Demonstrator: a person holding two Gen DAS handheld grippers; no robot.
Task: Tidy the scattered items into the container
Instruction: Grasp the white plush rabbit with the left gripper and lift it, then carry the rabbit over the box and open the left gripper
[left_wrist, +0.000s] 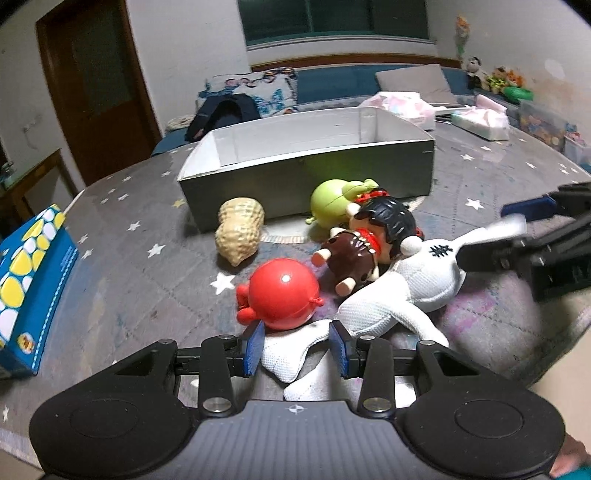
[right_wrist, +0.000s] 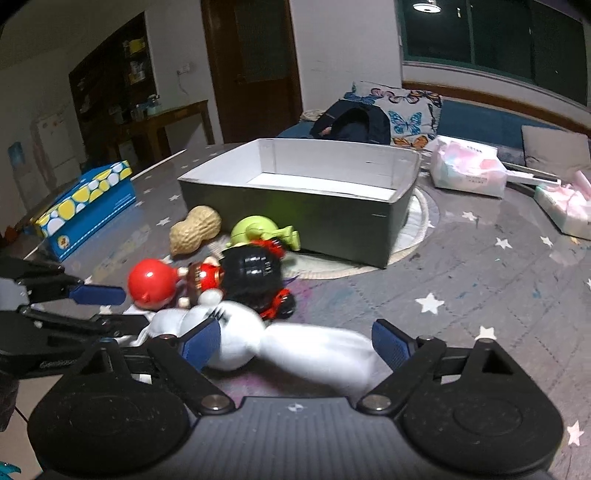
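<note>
Step in hand: picking up the white plush (left_wrist: 399, 291). My left tongs (left_wrist: 297, 345) straddle one soft limb, spread, not yet pinching. Right tongs (right_wrist: 295, 345), gaping, bracket another limb. Box (left_wrist: 306, 173) sits ahead, beyond hard plastic figures: red ball (left_wrist: 282, 297), peanut (left_wrist: 240, 230). Next, I judge: close, lift.

Two matte black handheld grippers with blue finger pads

The left gripper (left_wrist: 297, 345) and right gripper (right_wrist: 295, 341) each show a dark grey ribbed base at the bottom of the frame, a small crosshair mark at its centre, two round black discs at the lower corners, silver pivot screws, and black linkage arms ending in ridged blue pads (left_wrist: 255, 347).
</note>
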